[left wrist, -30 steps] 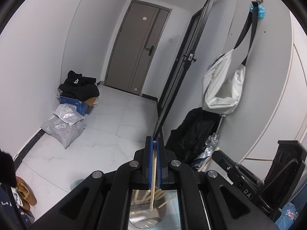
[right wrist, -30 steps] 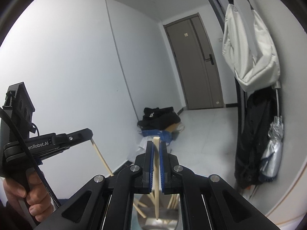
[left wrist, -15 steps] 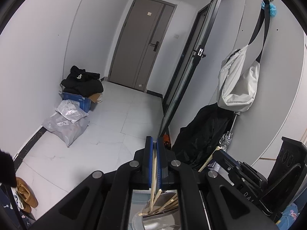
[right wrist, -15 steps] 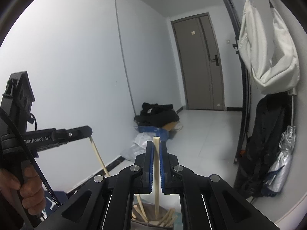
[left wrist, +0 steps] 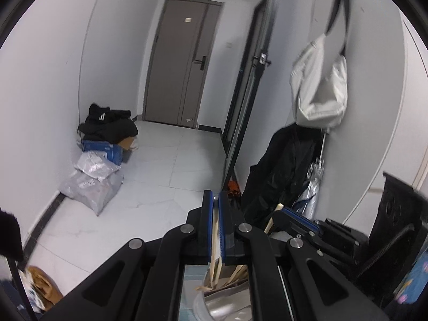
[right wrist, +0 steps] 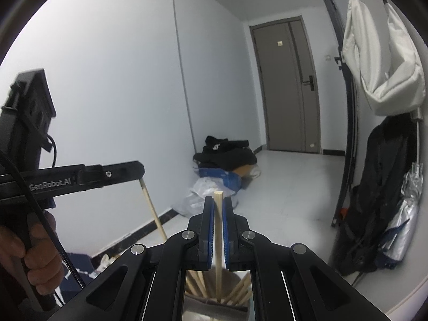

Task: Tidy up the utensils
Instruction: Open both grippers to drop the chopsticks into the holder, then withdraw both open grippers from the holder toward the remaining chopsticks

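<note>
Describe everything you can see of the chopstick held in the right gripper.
The chopstick is a pale, plain wooden stick with a squared top end. It stands nearly upright, clamped between the blue pads of the right gripper, its top poking just above them. Its lower end reaches down among other chopsticks in a metal holder.

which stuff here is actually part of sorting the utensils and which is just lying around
In the job: left gripper and its chopstick; right gripper and its chopstick; metal holder.

Lying about: white bag, umbrella, black clothes, plastic bags.
</note>
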Tool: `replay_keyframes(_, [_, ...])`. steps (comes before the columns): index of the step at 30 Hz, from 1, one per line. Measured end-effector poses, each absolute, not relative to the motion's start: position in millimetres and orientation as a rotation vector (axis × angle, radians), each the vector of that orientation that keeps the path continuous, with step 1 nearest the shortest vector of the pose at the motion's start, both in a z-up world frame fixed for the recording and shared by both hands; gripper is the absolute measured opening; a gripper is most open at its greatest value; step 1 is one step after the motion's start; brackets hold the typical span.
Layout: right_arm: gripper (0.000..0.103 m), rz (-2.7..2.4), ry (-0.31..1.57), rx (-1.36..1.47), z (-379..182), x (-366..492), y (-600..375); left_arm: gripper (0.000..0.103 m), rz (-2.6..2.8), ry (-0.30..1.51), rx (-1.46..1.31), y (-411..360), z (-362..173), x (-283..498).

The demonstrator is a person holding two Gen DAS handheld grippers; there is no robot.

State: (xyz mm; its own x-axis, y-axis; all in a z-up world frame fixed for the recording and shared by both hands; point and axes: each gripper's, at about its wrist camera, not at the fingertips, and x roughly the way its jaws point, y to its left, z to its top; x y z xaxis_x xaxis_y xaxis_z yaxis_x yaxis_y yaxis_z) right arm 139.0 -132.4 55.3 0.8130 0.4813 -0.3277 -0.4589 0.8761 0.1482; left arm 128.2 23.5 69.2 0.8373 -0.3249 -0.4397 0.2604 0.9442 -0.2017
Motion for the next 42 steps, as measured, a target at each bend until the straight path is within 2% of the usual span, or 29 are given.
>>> replay_keyframes(8, [0.005, 0.514, 0.455, 0.080, 30.1, 144.7, -132.4, 0.001, -0.329, 0.505, -0.099, 16.5, 54.1, 122.6])
replay_keyframes(22, [0.008, 0.564, 0.578, 0.038, 3.6, 129.6, -131.3, 0.003, -0.359, 0.737, -0.116, 11.5, 21.5, 120.9])
replay_keyframes(25, [0.012, 0.557, 0.569, 0.036, 7.5, 118.1, -137.4, 0.021, -0.340, 0.724, -0.124, 11.1, 27.0, 109.8])
replay_keyframes(27, [0.016, 0.545, 0.564, 0.032, 10.3, 112.6, -139.3, 0.045, -0.340, 0.703, -0.144, 12.0, 31.9, 102.9])
replay_keyframes(30, [0.021, 0.527, 0.556, 0.041, 16.3, 102.6, -144.6, 0.051, -0.327, 0.670, -0.139, 10.5, 41.0, 94.5])
replay_keyframes(34, [0.036, 0.497, 0.534, 0.054, 23.6, 89.2, -151.2, 0.053, -0.302, 0.611, -0.159, 14.9, 57.1, 76.7])
replay_keyframes(36, [0.037, 0.478, 0.533, 0.041, 27.2, 84.0, -153.2, 0.069, -0.281, 0.591, -0.175, 19.4, 62.4, 70.6])
replay_keyframes(38, [0.042, 0.462, 0.530, 0.043, 29.8, 78.6, -155.5, 0.074, -0.254, 0.559, -0.197, 24.7, 67.8, 60.4])
replay_keyframes(42, [0.048, 0.445, 0.520, 0.063, 32.5, 60.4, -160.0, 0.075, -0.208, 0.561, -0.213, 31.7, 64.9, 52.9])
